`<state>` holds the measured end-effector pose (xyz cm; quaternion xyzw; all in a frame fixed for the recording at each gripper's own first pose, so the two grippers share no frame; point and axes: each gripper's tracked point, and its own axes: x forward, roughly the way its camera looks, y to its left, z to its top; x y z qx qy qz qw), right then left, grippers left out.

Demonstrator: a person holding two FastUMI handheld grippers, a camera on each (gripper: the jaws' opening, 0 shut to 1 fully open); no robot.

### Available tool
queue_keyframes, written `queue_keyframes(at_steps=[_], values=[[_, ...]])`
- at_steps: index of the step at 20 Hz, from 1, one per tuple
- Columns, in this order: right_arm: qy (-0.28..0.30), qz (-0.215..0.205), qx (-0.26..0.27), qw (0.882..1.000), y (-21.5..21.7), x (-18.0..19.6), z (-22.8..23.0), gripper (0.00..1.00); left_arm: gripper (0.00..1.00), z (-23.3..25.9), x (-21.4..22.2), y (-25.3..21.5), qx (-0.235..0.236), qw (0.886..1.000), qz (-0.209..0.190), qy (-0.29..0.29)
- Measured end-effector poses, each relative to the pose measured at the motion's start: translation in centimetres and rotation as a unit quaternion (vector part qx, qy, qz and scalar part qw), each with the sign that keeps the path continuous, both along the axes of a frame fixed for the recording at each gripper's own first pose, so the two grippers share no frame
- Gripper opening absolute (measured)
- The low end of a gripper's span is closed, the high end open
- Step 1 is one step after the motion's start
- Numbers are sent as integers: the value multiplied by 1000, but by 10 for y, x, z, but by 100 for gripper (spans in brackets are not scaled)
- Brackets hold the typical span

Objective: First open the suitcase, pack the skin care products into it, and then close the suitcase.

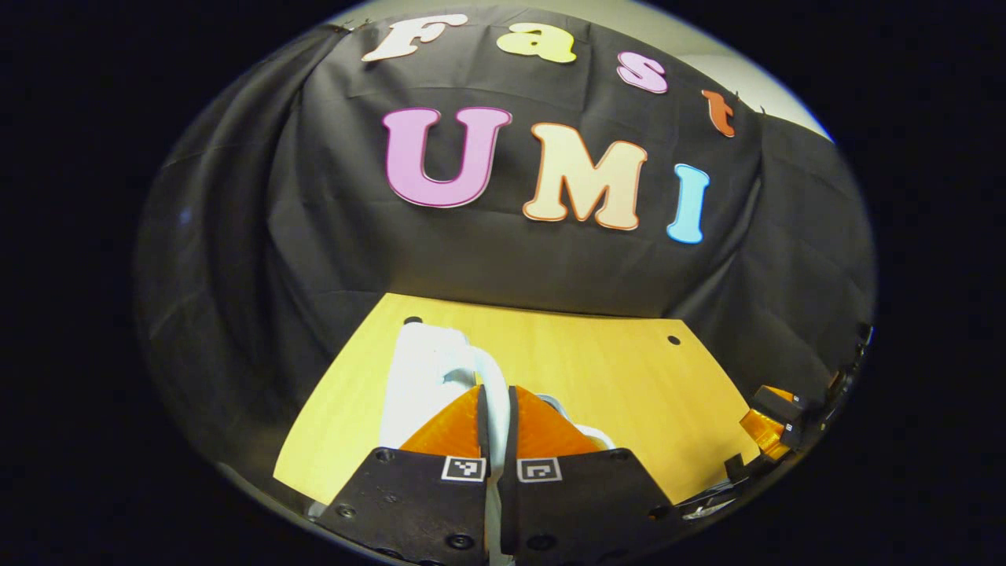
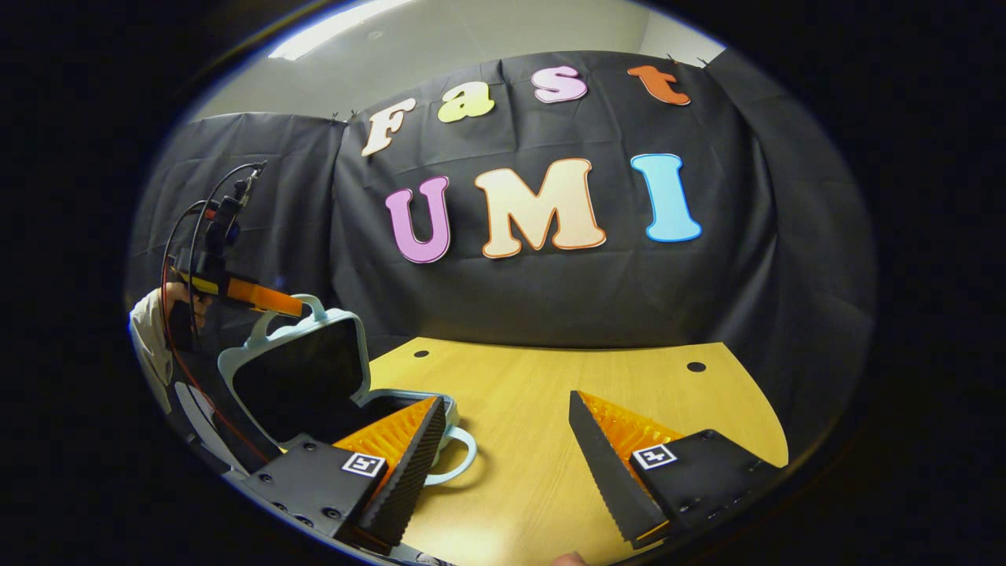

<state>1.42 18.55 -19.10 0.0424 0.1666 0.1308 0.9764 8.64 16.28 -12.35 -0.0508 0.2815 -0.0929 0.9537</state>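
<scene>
Pinching one pale blue plastic handle (image 1: 493,385) between the left gripper (image 1: 497,409) fingers, holding up the lid (image 2: 302,377) of one small pale blue suitcase (image 2: 409,405) on one light wooden table (image 2: 550,440), right gripper (image 2: 503,440) spread wide, empty, beside it.

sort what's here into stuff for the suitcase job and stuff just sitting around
For the job:
- suitcase, lid raised
- left gripper, shut on the lid's handle
- right gripper, jaws apart, over the table

Just there:
- wooden table
- black cloth wall

No skin care products can be made out.
</scene>
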Motion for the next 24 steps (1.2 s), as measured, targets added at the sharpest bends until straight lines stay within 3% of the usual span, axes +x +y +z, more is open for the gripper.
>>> queue_keyframes(at_steps=[8,19,22,23,24], values=[[2,-24,-4,1000,-34,-3,3,98,0,-45,3,-92,-27,996,-72,35],[2,-39,-19,999,-67,0,6,98,9,-118,-13,-154,-28,989,-101,102],[-15,-35,-14,999,-75,5,20,98,23,-103,-4,-162,-20,994,-84,60],[-23,-33,-10,999,-78,8,26,98,32,-92,0,-168,-26,996,-74,38],[-32,-29,-4,999,-81,11,34,98,56,-79,3,-172,-30,998,-60,13]])
